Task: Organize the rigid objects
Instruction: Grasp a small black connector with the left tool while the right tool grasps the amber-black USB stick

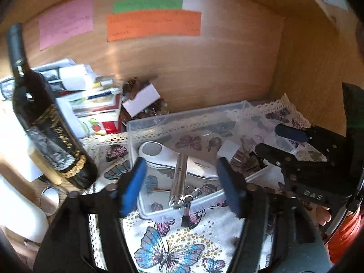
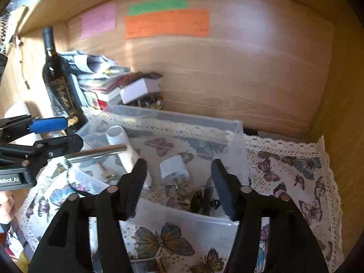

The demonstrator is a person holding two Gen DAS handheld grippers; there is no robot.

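A clear plastic bin [image 1: 159,122] [image 2: 236,134] stands on a butterfly cloth inside a wooden cabinet. In it lie a white handheld device [image 1: 173,158] [image 2: 122,145], a silver metal cylinder [image 1: 179,177] [image 2: 100,151] leaning over the near rim, a white plug adapter [image 2: 174,169] and small dark items. My left gripper [image 1: 182,184] is open, its blue fingers on either side of the cylinder above the bin's near rim. My right gripper [image 2: 179,186] is open and empty above the bin, near the adapter.
A dark wine bottle [image 1: 47,125] [image 2: 60,86] stands at the left, with a stack of magazines [image 1: 91,100] and a small white box [image 2: 140,89] behind. Coloured paper notes [image 1: 152,22] hang on the back wall. The butterfly cloth [image 2: 295,173] extends right.
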